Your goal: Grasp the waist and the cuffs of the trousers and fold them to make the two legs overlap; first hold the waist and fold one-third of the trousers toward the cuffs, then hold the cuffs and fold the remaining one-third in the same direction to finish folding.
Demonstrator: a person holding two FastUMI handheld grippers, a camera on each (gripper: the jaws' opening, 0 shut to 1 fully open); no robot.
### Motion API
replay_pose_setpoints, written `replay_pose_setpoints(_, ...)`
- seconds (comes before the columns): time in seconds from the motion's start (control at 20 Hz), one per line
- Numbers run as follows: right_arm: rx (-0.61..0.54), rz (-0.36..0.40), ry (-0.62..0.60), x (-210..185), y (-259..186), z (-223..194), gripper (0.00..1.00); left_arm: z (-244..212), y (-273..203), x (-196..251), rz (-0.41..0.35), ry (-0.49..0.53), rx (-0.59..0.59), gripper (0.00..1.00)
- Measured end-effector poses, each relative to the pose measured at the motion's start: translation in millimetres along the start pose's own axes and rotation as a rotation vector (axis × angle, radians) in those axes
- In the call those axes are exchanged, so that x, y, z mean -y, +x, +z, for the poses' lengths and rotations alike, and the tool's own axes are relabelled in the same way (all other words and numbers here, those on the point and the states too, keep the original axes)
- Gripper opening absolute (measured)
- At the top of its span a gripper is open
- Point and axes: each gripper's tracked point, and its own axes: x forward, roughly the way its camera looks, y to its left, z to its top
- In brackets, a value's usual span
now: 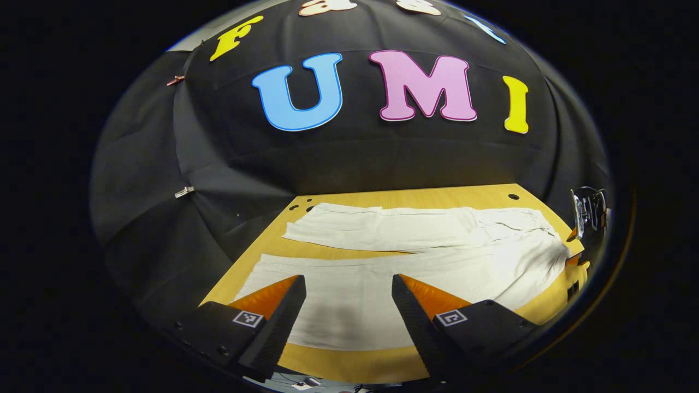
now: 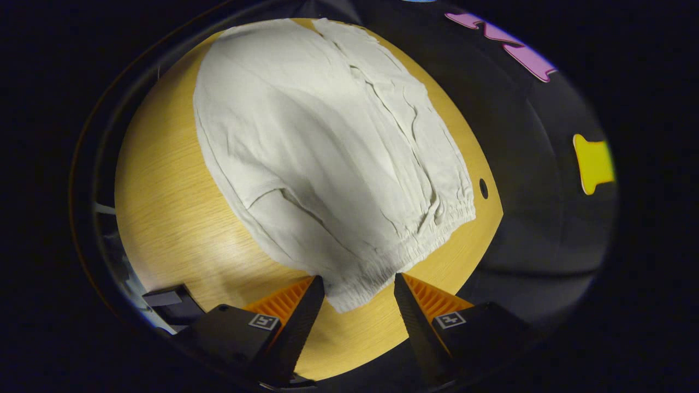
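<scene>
Above the trousers (image 1: pixel 415 256), both tools (image 1: pixel 348 286) (image 2: pixel 359 288) hover, fingers spread.

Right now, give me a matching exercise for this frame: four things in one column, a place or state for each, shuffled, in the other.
Things:
1. trousers
2. waistband
3. left gripper
4. table

Places or states:
A. open, over a trouser leg
B. bare wood with a round hole near the edge
C. spread flat, legs apart
D. gathered elastic corner between the right gripper's open fingers

Pairs: 1-C, 2-D, 3-A, 4-B
</scene>
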Motion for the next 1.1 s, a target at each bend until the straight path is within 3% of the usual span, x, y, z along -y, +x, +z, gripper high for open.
replay_pose_setpoints(0.05,-0.02,0.015,-0.014,-1.6,3.6,1.5,0.88,1.0,1.5,1.3,-0.004,-0.003,0.001,0.99)
replay_pose_setpoints(0.1,-0.042,0.043,-0.011,-5.2,6.2,1.1,0.77,2.2,2.8,2.4,-0.006,-0.008,0.004,0.99)
replay_pose_setpoints(0.15,-0.058,0.065,0.002,-7.0,6.0,1.7,0.82,2.0,4.1,1.3,-0.005,-0.015,0.005,0.99)
replay_pose_setpoints(0.2,-0.069,0.074,0.018,-6.4,6.0,2.3,0.7,1.2,4.2,-0.3,-0.003,-0.023,0.003,0.99)
replay_pose_setpoints(0.3,-0.09,0.115,0.067,-11.6,11.0,-0.3,0.66,-4.1,3.3,-5.2,0.001,-0.042,-0.006,0.99)
replay_pose_setpoints(0.35,-0.104,0.118,0.087,-10.4,6.9,3.3,0.62,-7.8,2.7,-9.3,0.005,-0.05,-0.014,0.99)
replay_pose_setpoints(0.4,-0.127,0.113,0.09,-9.1,9.8,3.9,0.49,-12.0,1.8,-14.1,0.012,-0.056,-0.025,0.99)
replay_pose_setpoints(0.45,-0.132,0.109,0.093,-7.6,9.7,6.5,0.47,-16.2,1.5,-19.8,0.022,-0.063,-0.035,0.99)
replay_pose_setpoints(0.5,-0.146,0.087,0.078,-6.8,13.5,4.8,0.31,-17.6,1.4,-25.4,0.031,-0.071,-0.041,0.99)
replay_pose_setpoints(0.6,-0.157,0.07,0.048,-3.6,17.2,6.3,0.29,-18.5,0.5,-35.8,0.046,-0.083,-0.046,0.99)
replay_pose_setpoints(0.7,-0.171,0.072,0.077,-3.5,15.5,7.2,0.19,-20.8,-2.5,-48.7,0.066,-0.083,-0.045,0.99)
replay_pose_setpoints(0.75,-0.157,0.075,0.087,-2.6,17.8,7.6,0.19,-22.9,-3.0,-54.2,0.074,-0.081,-0.048,0.99)
replay_pose_setpoints(0.8,-0.159,0.077,0.083,-1.8,12.8,9.4,0.07,-26.6,-2.2,-60.7,0.084,-0.078,-0.056,0.98)
replay_pose_setpoints(0.95,-0.164,0.072,0.071,-2.7,15.6,8.2,0.07,-36.2,-0.4,-83.4,0.085,-0.047,-0.078,0.99)
replay_pose_setpoints(1.1,-0.17,0.073,0.064,-3.1,15.1,8.9,0.07,-54.4,4.0,-123.9,0.101,0.059,-0.119,0.98)
